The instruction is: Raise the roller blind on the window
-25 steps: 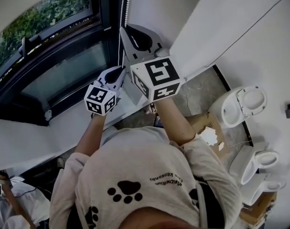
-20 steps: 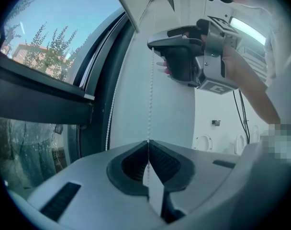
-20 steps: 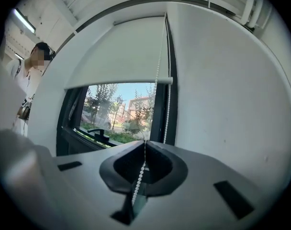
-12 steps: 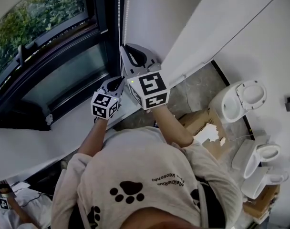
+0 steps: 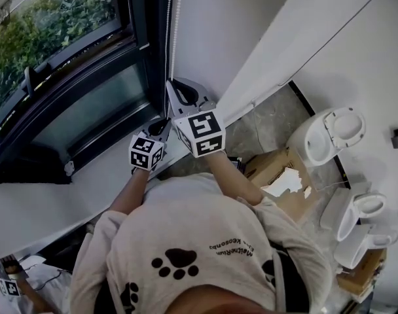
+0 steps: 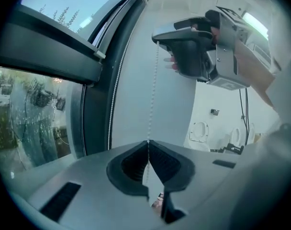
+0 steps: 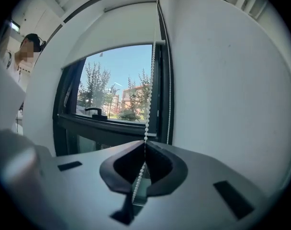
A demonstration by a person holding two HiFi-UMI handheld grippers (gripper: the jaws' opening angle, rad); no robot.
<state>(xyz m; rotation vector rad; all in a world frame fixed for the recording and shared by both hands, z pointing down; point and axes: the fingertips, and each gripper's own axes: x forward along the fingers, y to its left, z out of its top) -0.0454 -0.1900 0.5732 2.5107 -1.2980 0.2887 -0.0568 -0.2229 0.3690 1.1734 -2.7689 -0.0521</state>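
Roller-blind chain during a downward pull. At far left is the dark-framed window (image 5: 74,103), with foliage beyond the glass. As far as the right gripper view shows, the roller blind (image 7: 117,32) covers only the upper part of the opening. Beside the frame, the left hand-held gripper (image 6: 148,142) is closed, its jaws pinching the bead chain (image 6: 153,90). The chain rises taut from the jaw tips to the right hand-held gripper (image 7: 145,143) above. That gripper is likewise clamped on the same run, which continues upward from its jaws along the frame's edge toward the roller. A second, free run hangs just beside it, next to the white wall (image 5: 212,31). Compared with a second ago, both grippers sit lower in the head view, their grips unchanged, so the chain has been drawn down with them. Judged from this, a pull stroke is under way and the blind should be rising. A fresh grasp higher up the chain is probably due soon.
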